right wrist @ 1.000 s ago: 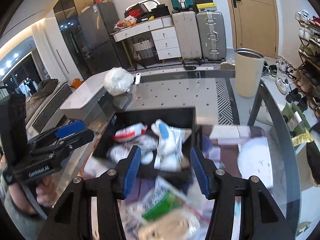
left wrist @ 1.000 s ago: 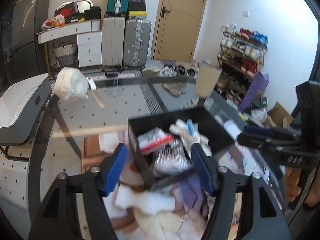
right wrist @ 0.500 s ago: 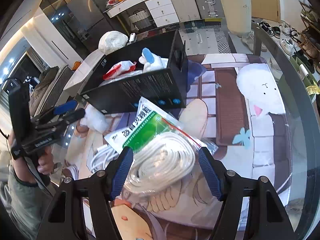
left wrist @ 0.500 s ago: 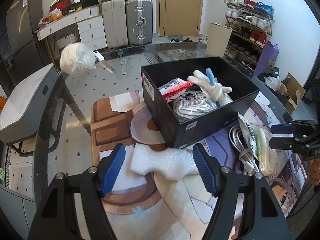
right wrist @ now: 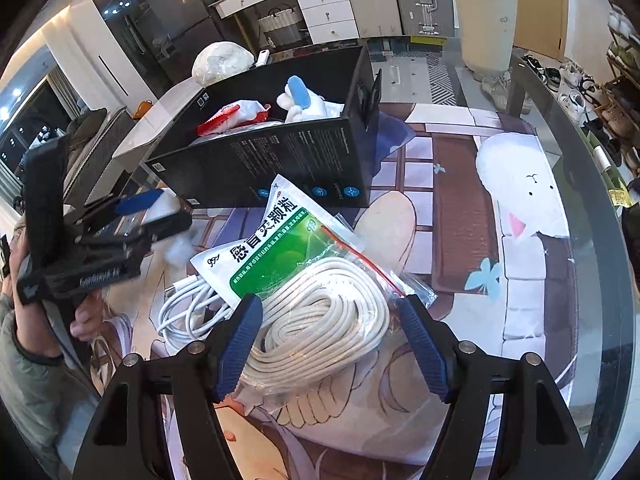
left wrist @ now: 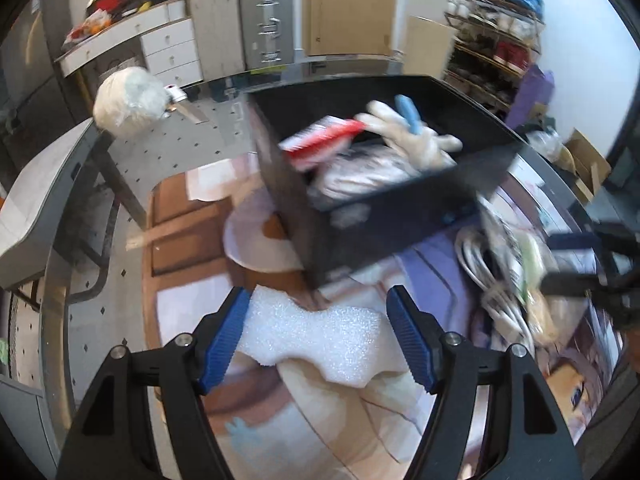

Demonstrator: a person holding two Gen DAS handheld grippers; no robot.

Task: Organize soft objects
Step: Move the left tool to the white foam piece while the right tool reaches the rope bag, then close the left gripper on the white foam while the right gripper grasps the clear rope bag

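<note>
A white foam piece (left wrist: 320, 336) lies on the printed mat between the open fingers of my left gripper (left wrist: 320, 336); whether the pads touch it I cannot tell. A black box (left wrist: 384, 208) behind it holds a white plush toy (left wrist: 412, 136), a red-and-white packet (left wrist: 320, 140) and a striped bag. My right gripper (right wrist: 332, 336) is open around a clear bag of coiled white cord (right wrist: 320, 320) with a green label (right wrist: 276, 248). The box (right wrist: 280, 164) stands just beyond it. A loose white cable (right wrist: 184, 312) lies to the left.
A printed cartoon mat (right wrist: 520, 200) covers the glass table (right wrist: 600, 320). A white wrapped bundle (left wrist: 128, 100) and a beige cylinder (right wrist: 486, 28) stand at the far side. The left gripper shows in the right wrist view (right wrist: 132, 216).
Both grippers have come down and closer to the mat. The foam piece now lies between the left fingers, and the cord bag lies between the right fingers.
</note>
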